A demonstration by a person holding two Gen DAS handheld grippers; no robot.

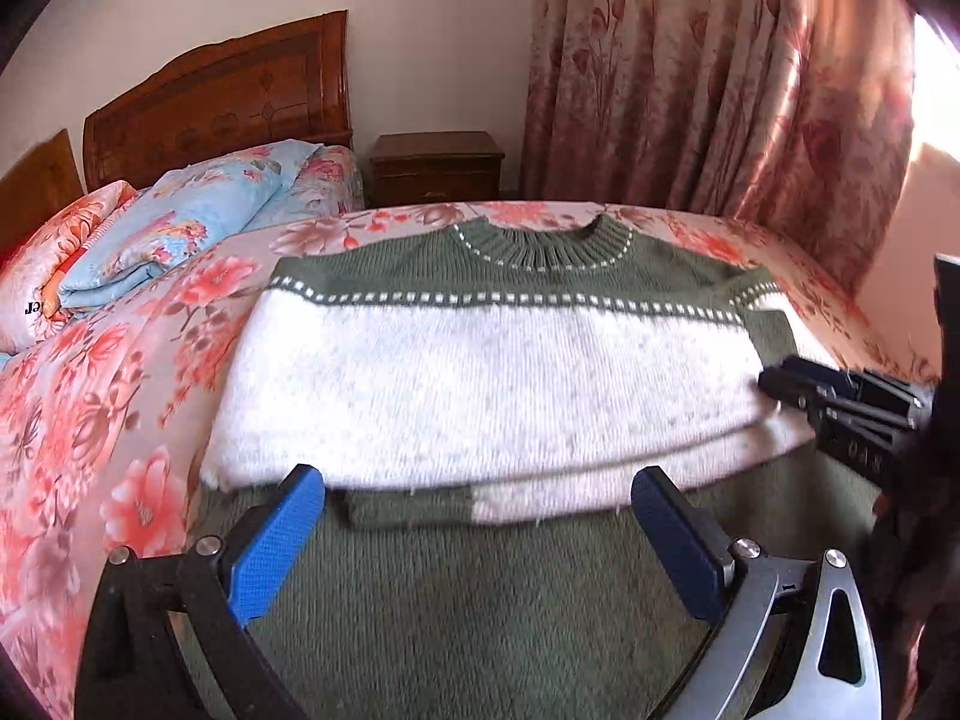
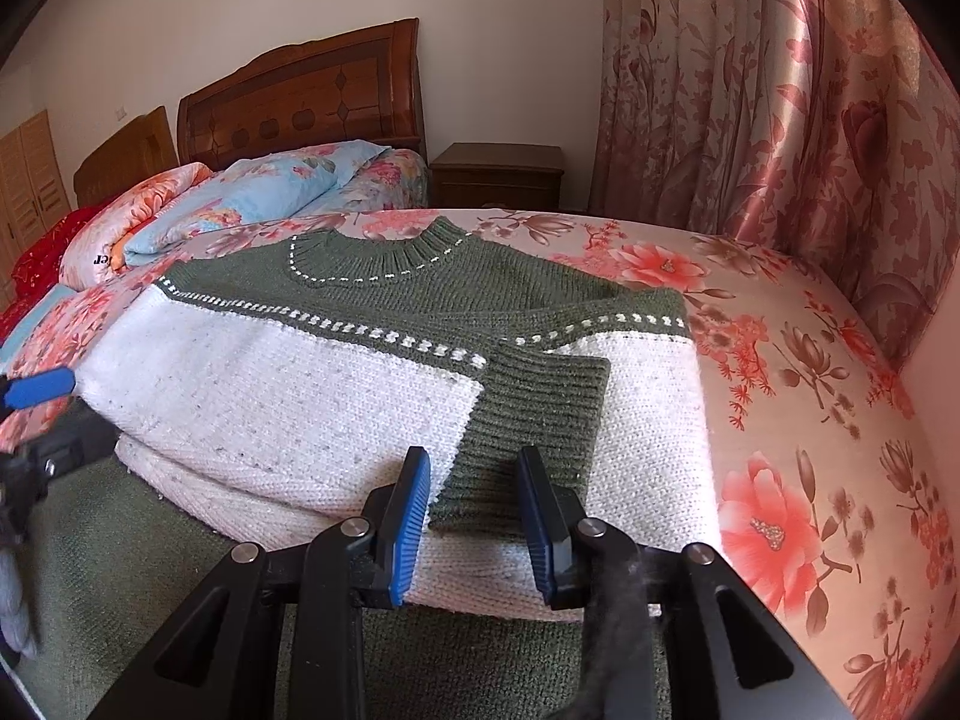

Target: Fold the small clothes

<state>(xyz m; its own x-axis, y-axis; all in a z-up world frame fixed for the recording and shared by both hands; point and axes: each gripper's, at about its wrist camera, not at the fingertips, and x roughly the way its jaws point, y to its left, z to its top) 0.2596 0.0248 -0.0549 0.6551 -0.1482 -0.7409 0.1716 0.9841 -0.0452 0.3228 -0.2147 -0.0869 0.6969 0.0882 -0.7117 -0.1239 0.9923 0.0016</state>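
1. The left gripper (image 1: pixel 477 495) has its blue pads (image 1: pixel 276 546) spread wide apart with nothing between them, poised over the near edge of the knitted sweater (image 1: pixel 480 372).
2. The right gripper (image 2: pixel 474 483) has its pads (image 2: pixel 411 528) partly apart, one on each side of the green ribbed cuff (image 2: pixel 528 420); I cannot tell whether they press on it.
3. In the left view the right gripper comes in at 3 o'clock, its tips at the sweater's edge.
4. The green-and-white sweater lies on the floral bedsheet (image 2: pixel 780 390), collar (image 1: pixel 540 243) at 12 o'clock, a sleeve folded across the white chest.
5. A folded blue floral quilt (image 1: pixel 198 222) lies at 10 o'clock, before the wooden headboard (image 1: pixel 222 102).
6. A nightstand (image 1: pixel 435 168) stands at 12 o'clock, floral curtains (image 1: pixel 720 72) at 1 o'clock.
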